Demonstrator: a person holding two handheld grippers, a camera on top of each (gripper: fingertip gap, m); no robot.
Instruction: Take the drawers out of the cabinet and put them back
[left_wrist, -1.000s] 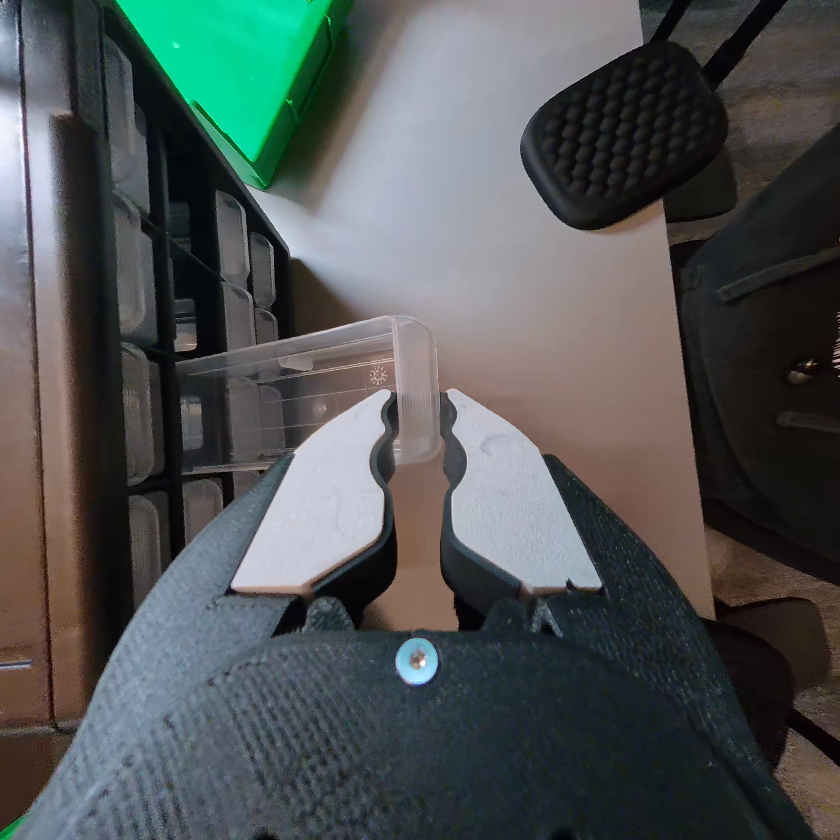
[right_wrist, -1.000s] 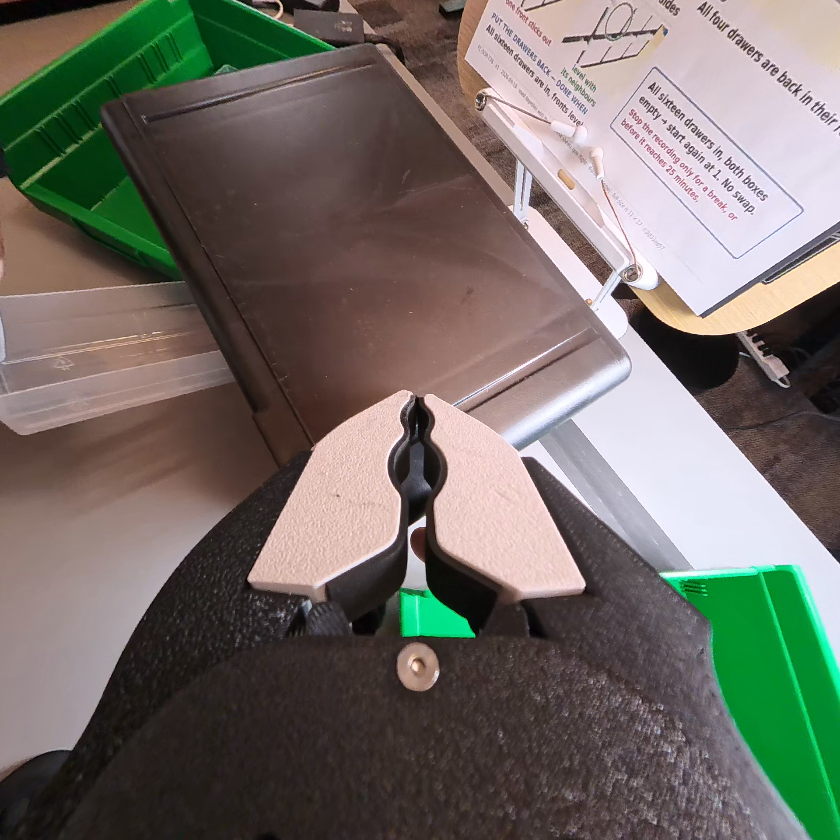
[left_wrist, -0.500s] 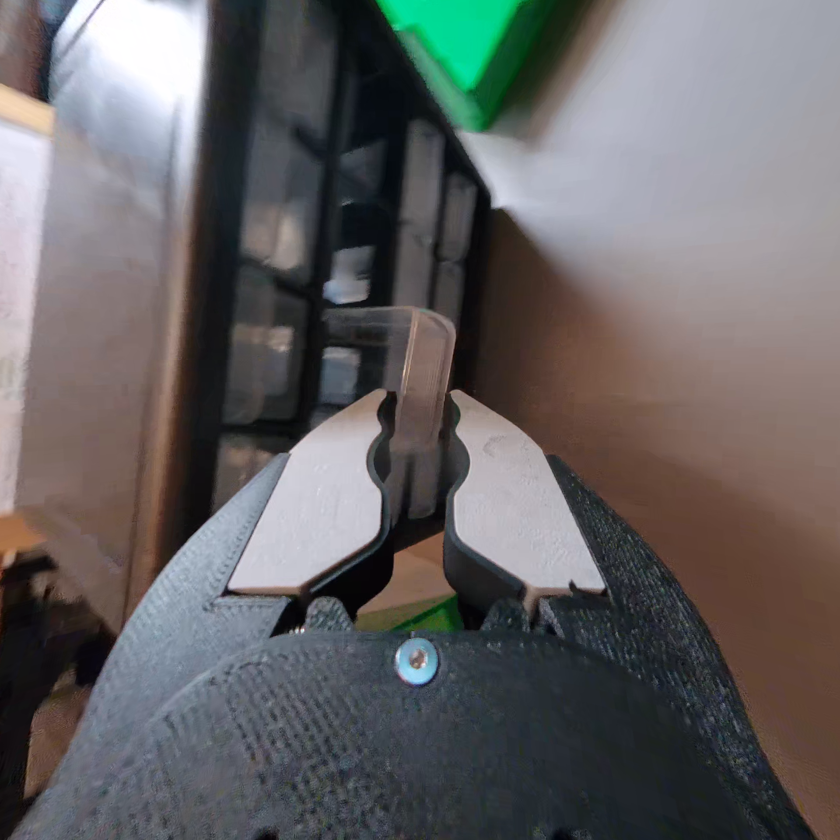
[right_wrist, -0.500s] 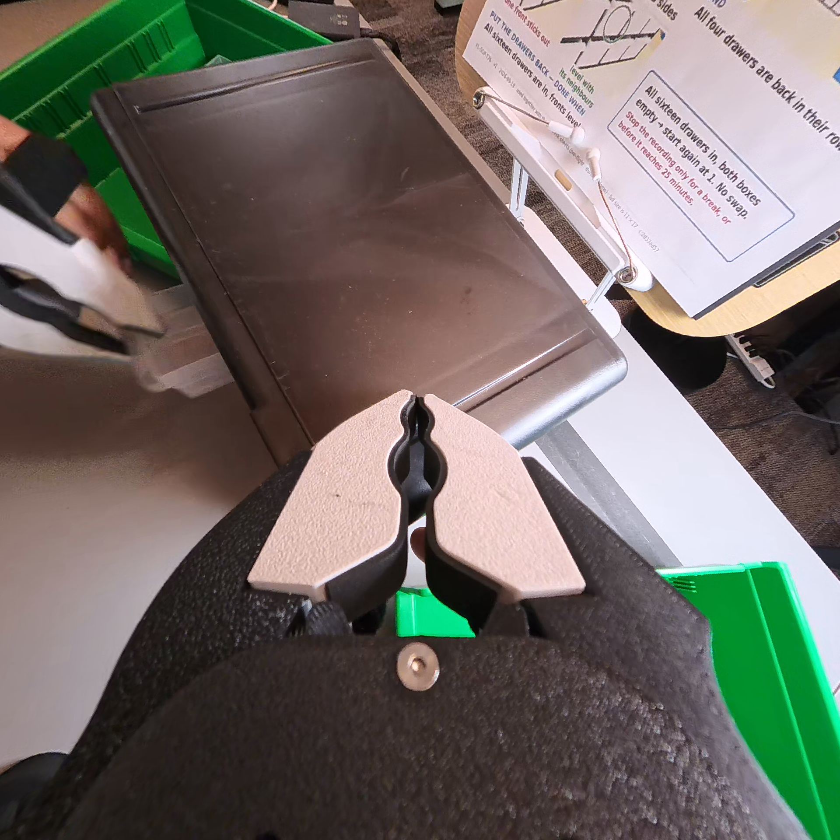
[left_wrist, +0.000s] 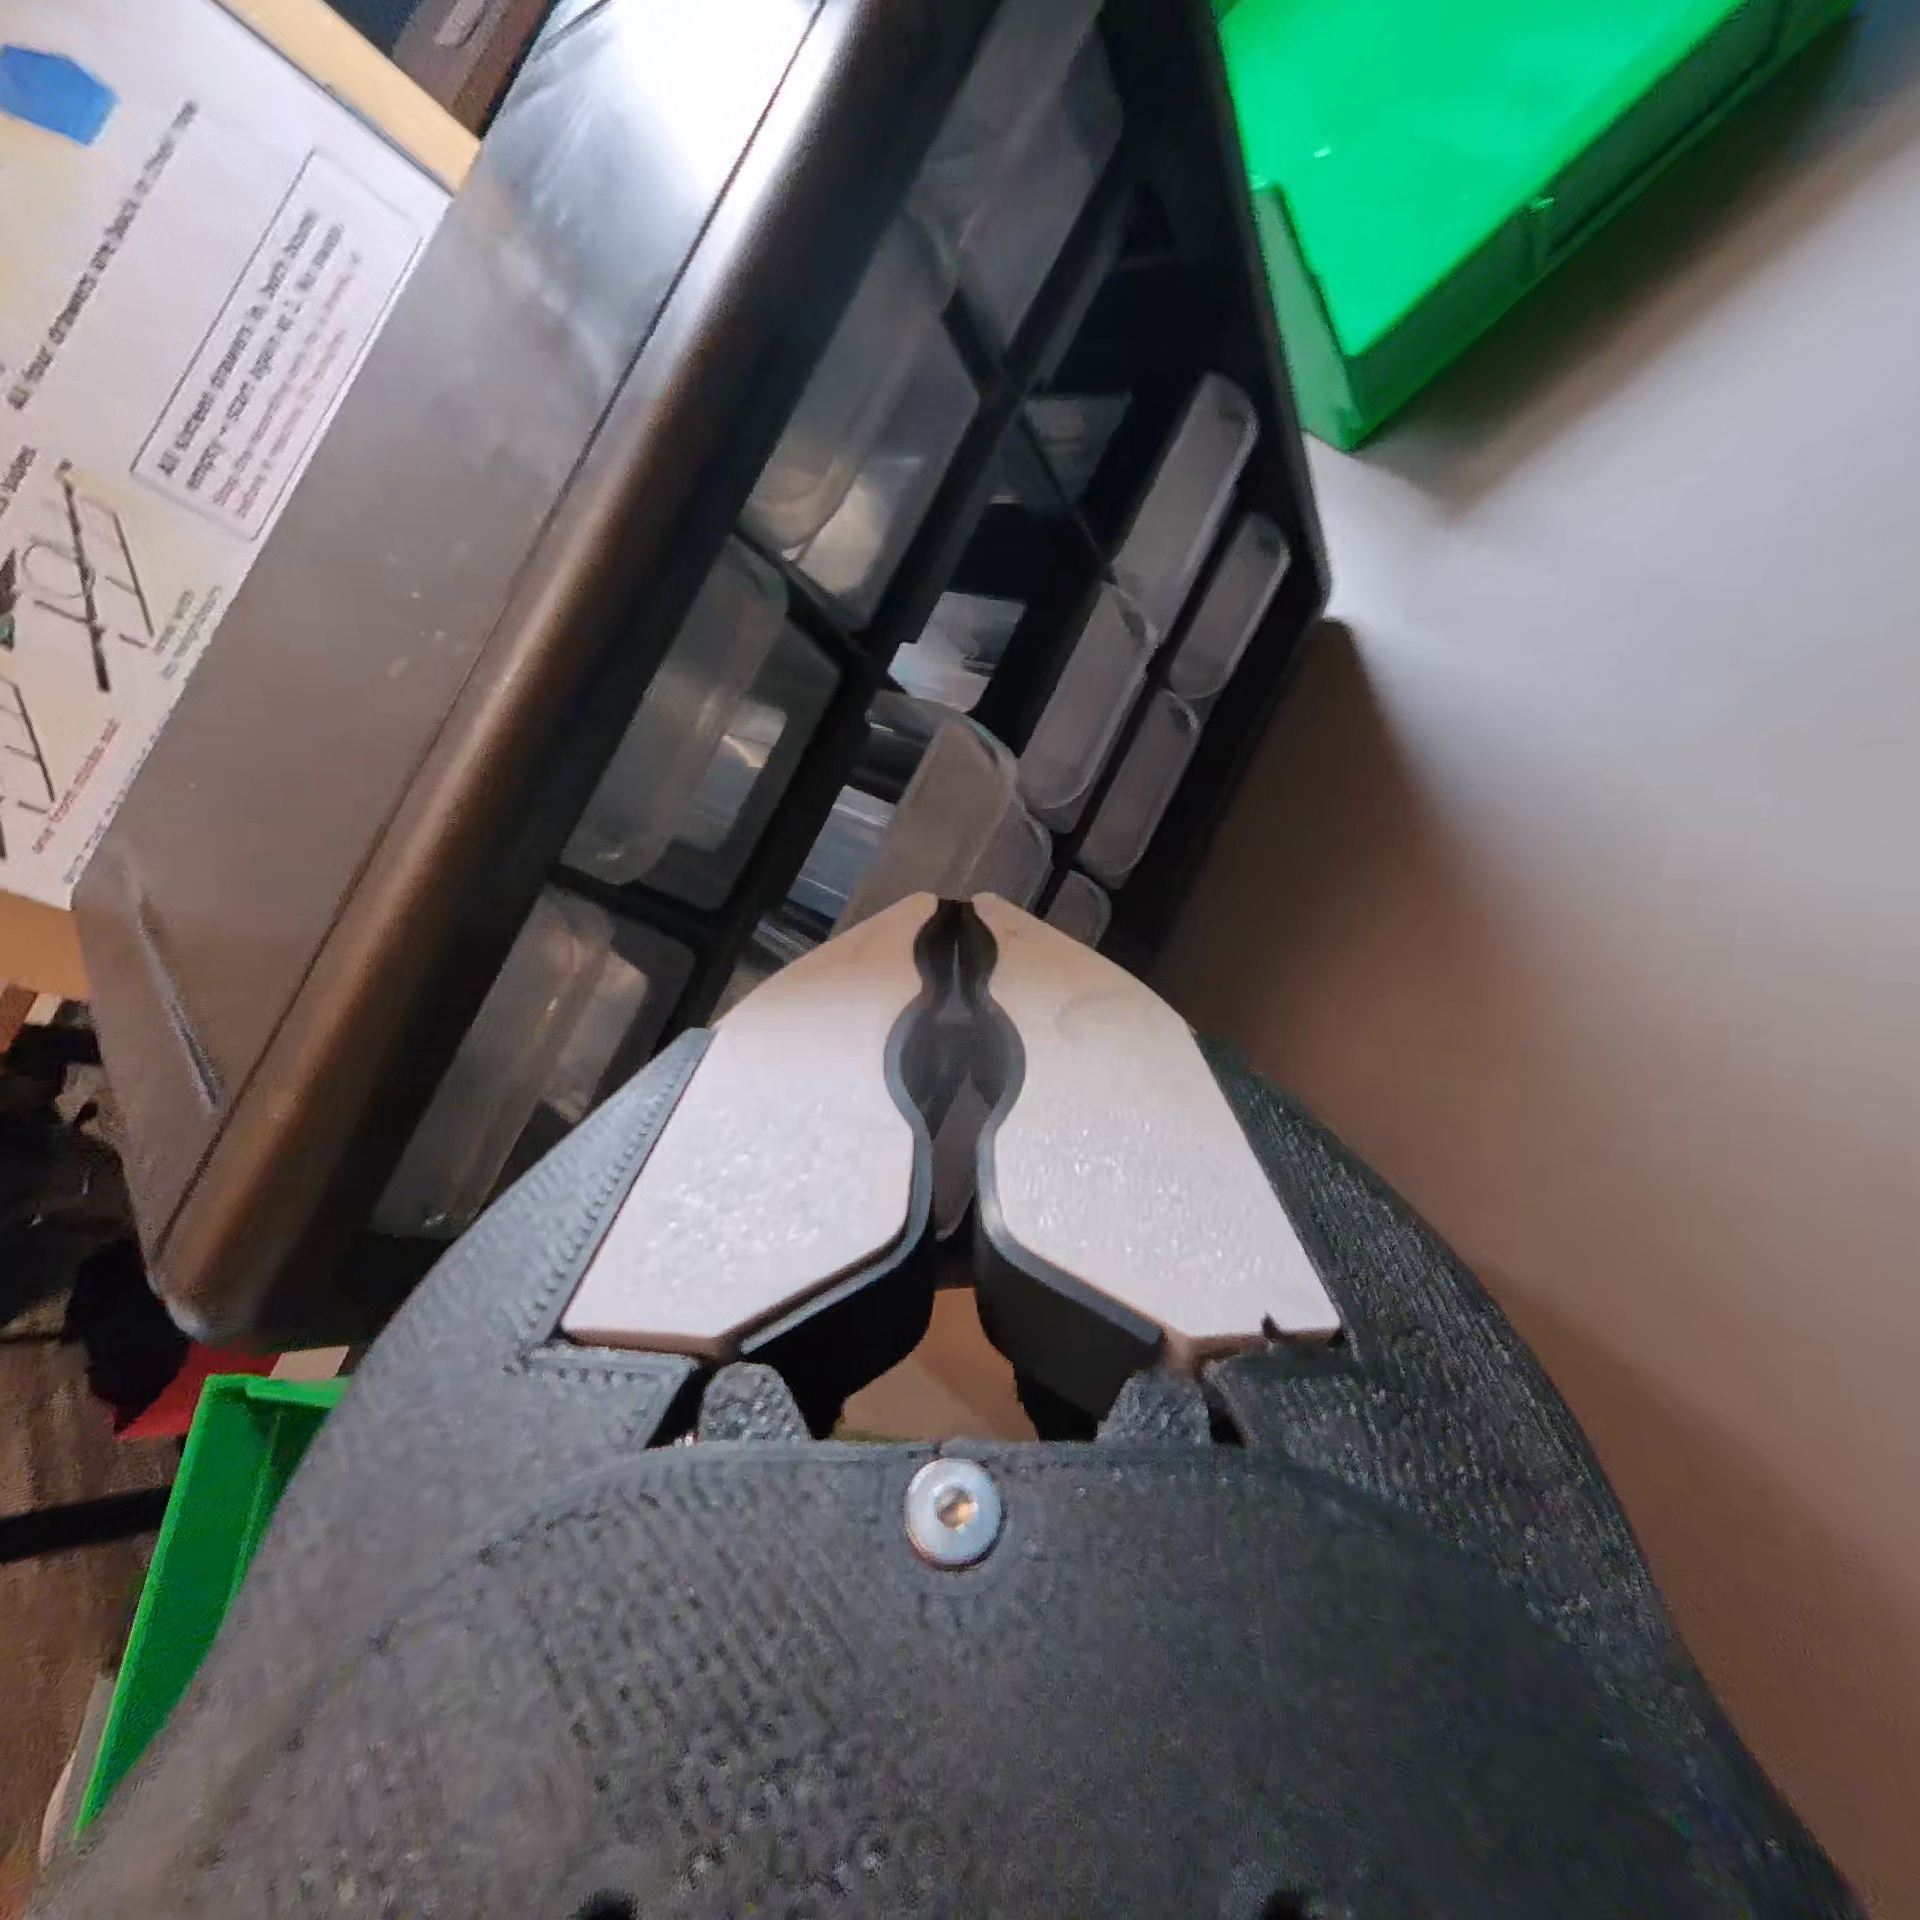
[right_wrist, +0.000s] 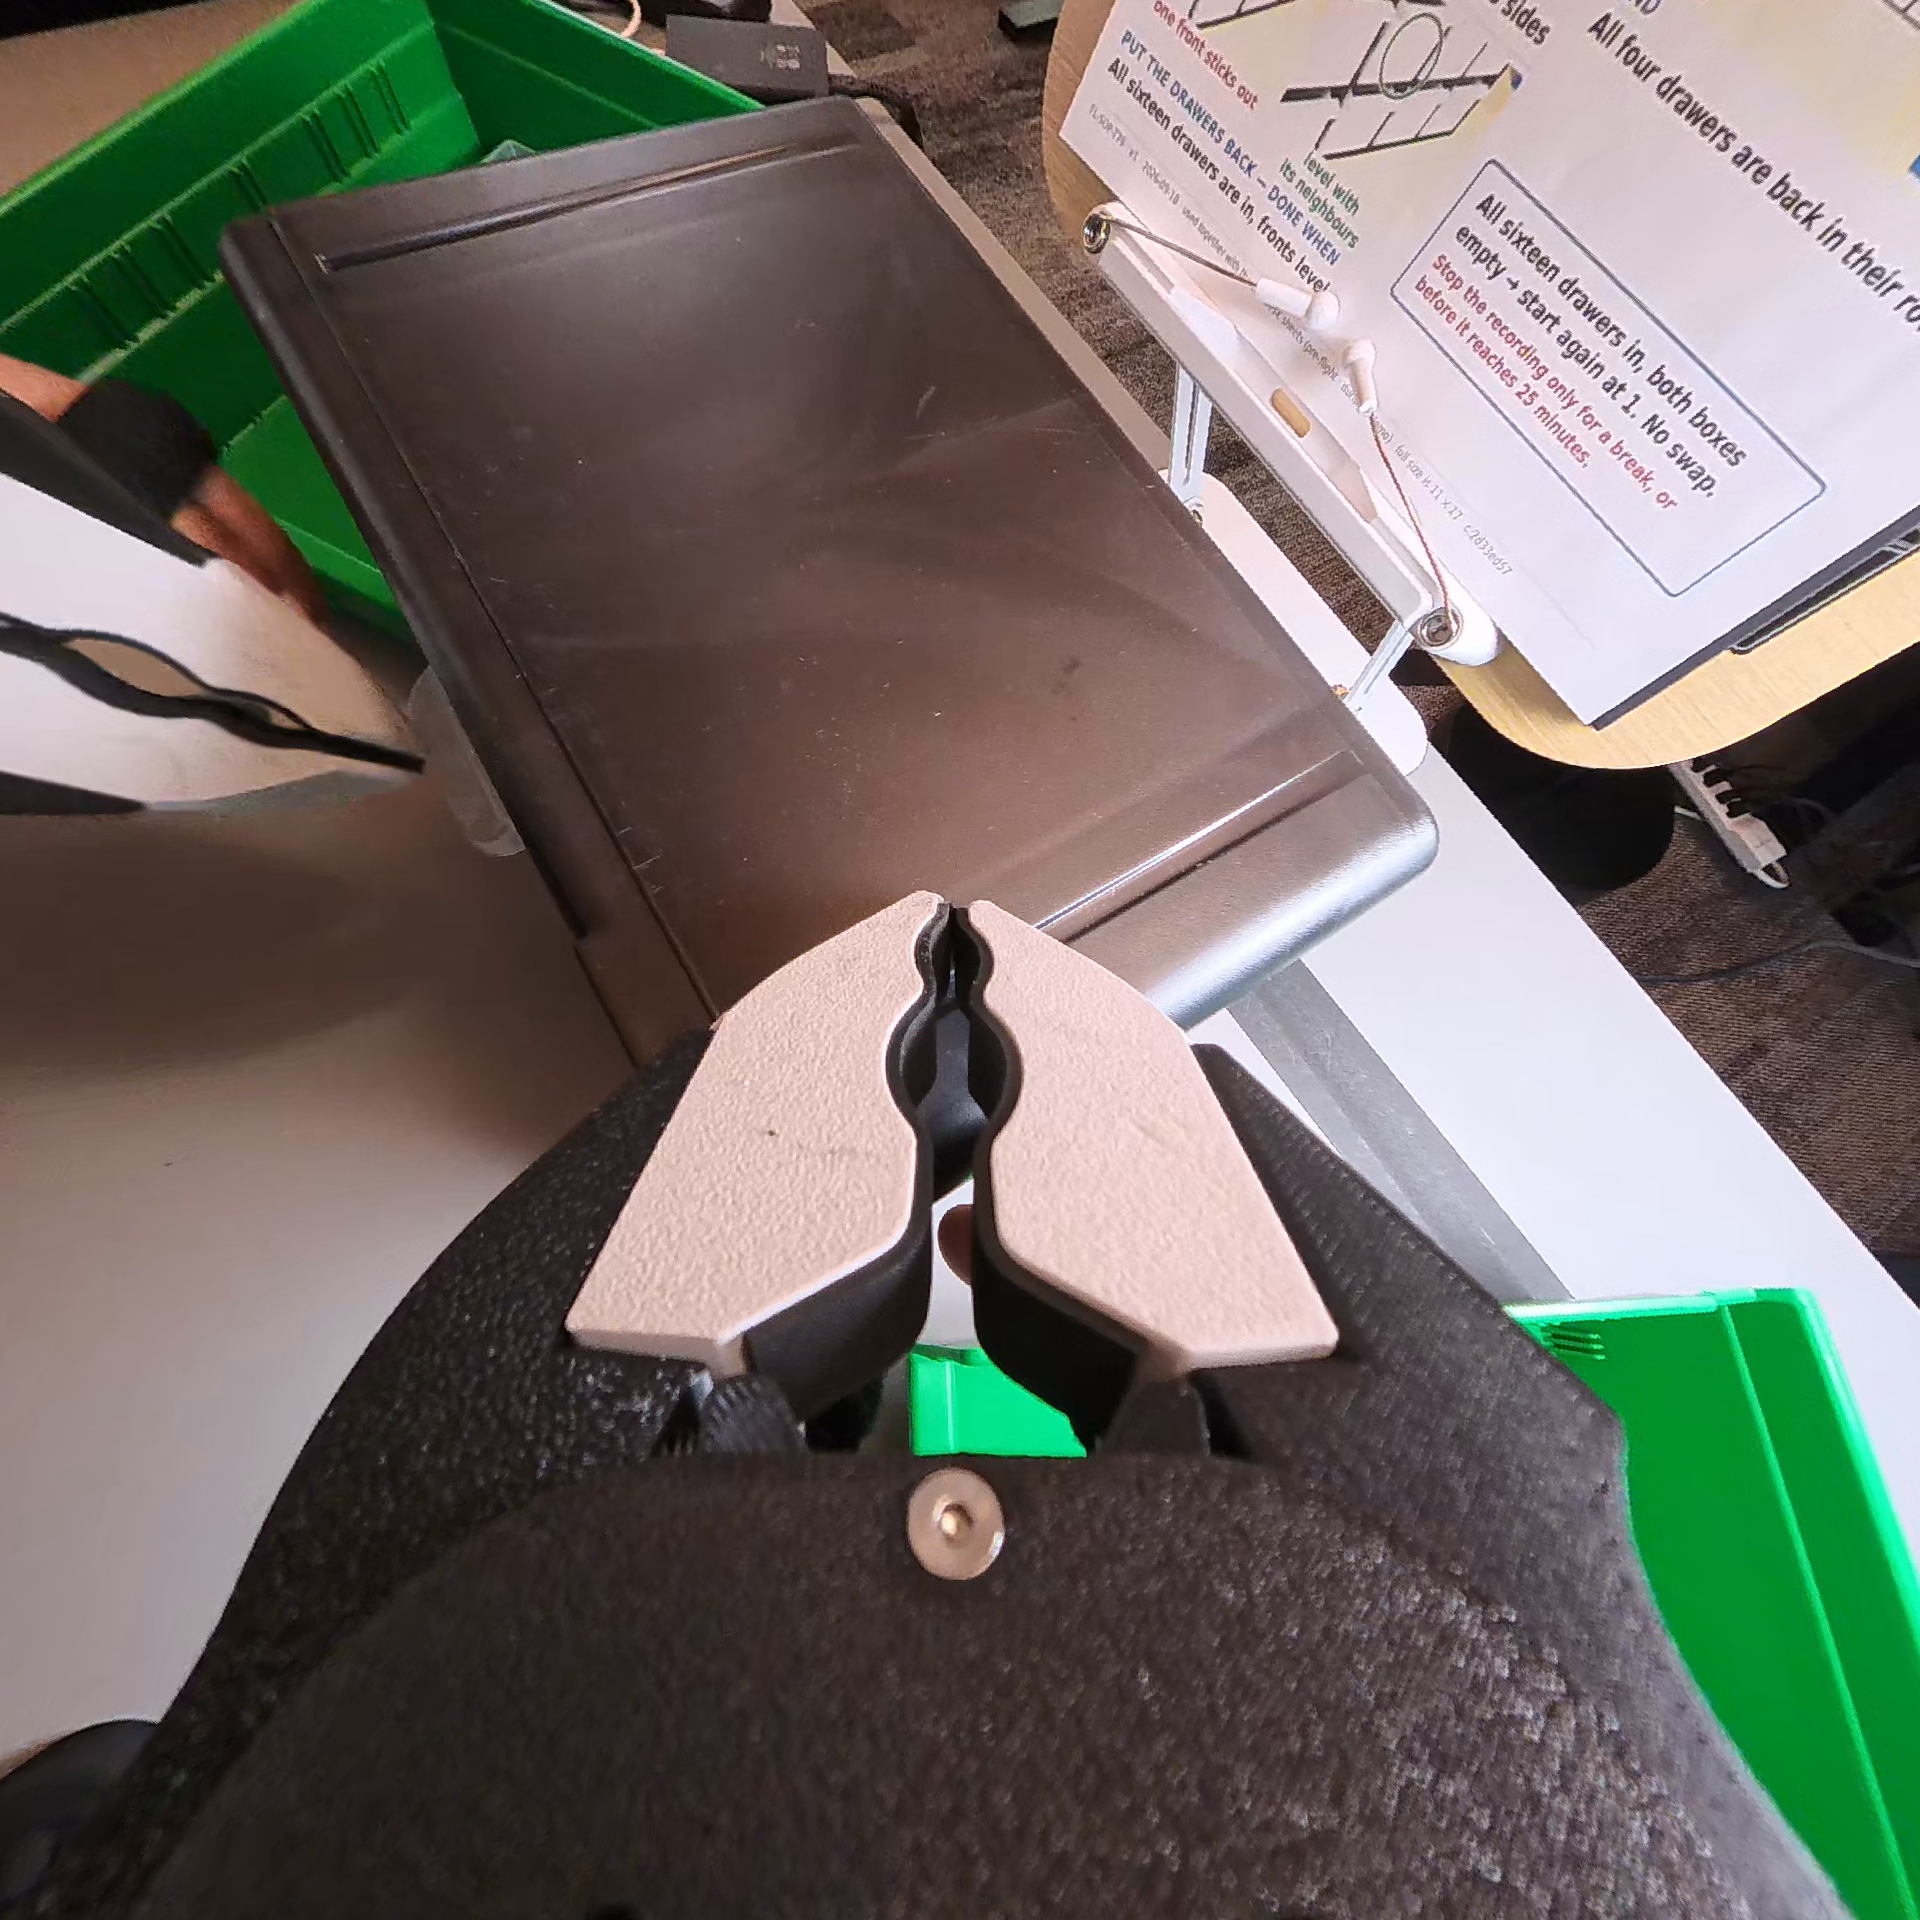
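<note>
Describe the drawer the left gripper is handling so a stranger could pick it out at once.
Find the dark cabinet lying on the pale table, its grid of clear drawers facing the left gripper. Go to the middle of that grid, straight ahead of the tips. The clear drawer there sticks out a little past its neighbours, and its front tab is pinched between the tips.

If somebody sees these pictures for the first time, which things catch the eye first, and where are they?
The black cabinet fills the middle of both views, with clear drawers in its front. The left gripper pinches the handle of one clear drawer at a slot. Bright green bins lie beyond the cabinet, and the right gripper is shut on nothing above its top.
</note>
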